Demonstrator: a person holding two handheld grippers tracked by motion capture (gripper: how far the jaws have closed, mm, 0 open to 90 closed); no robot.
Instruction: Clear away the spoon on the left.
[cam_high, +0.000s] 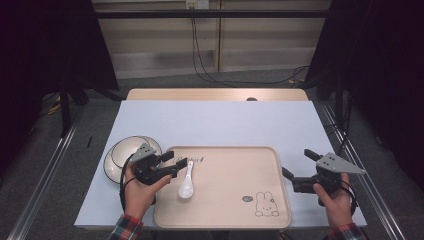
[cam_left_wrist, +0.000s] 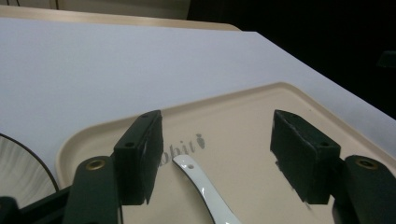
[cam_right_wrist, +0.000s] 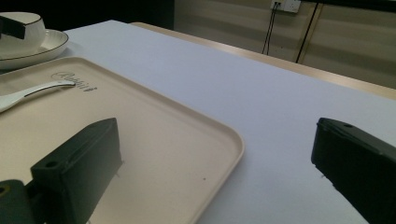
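Left jaws: standing apart over the spoon (cam_left_wrist: 205, 191), pads clear of the handle, gripping nothing; left gripper (cam_high: 173, 162) hanging above the near-left corner of the tray (cam_high: 280, 200).
Right jaws: gaping wide and empty; right gripper (cam_high: 298, 163) hovering off the tray's right rim, one jaw over the tray, the other over the table (cam_high: 220, 120).
Spoon: lying flat inside the tray (cam_left_wrist: 261, 116), bowl end toward the person, handle tip (cam_left_wrist: 182, 162) pointing at the printed lettering (cam_left_wrist: 180, 148).
Bowl and plate: sitting on the table just left of the tray, bowl (cam_high: 129, 150) resting on the plate (cam_high: 111, 167), close behind the left hand (cam_high: 139, 192).
Risk, spoon: looking glossy and slick, so likely skidding or spinning if nudged by a pad while pulling away.
Risk, crockery: swinging the left gripper back and left, possibly clipping the bowl and knocking it off the plate.
Risk, tray: catching the raised rim with a low jaw, shifting tray and spoon together.
Risk, cable: trailing loop at the left wrist possibly snagging the plate's edge.
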